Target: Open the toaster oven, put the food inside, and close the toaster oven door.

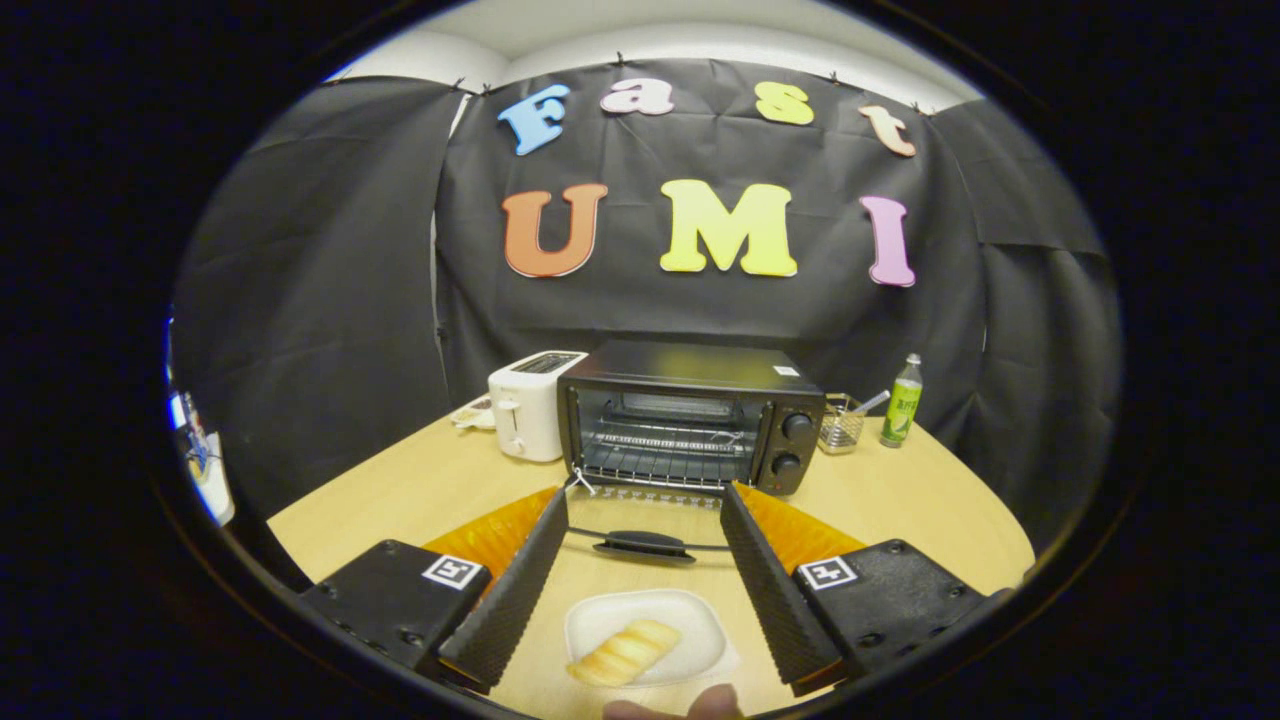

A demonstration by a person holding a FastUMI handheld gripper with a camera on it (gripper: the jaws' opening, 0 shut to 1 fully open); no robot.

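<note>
With the toaster oven (690, 415) sitting at the far side of the wooden table (400, 490), its door (645, 530) is already dropped flat toward the camera, glass panel lying on the table plane, black handle (643, 545) at the near edge. Wire rack (660, 462) visible inside the cavity, nothing on it that I can make out. Two knobs (796, 445) stacked on the oven's right panel.

Gripper (645, 505): fingers spread wide, holding nothing. Left finger (515, 590) and right finger (775, 590) flank the lowered door, handle sits between them, roughly midway. Can't tell whether the tips touch the door edges or just hang above them.

Food: a ridged bread roll (625, 652) lies on a white tray (700, 625), between the fingers but nearer the camera than the handle, not in the oven. A fingertip (715, 700) of a person shows just below the tray.

Other stuff: white pop-up toaster (527, 405) just left of the oven, nearly touching it. Small wire basket (842, 425) with a utensil in it just right of the oven, green bottle (902, 402) upright beside that.
</note>
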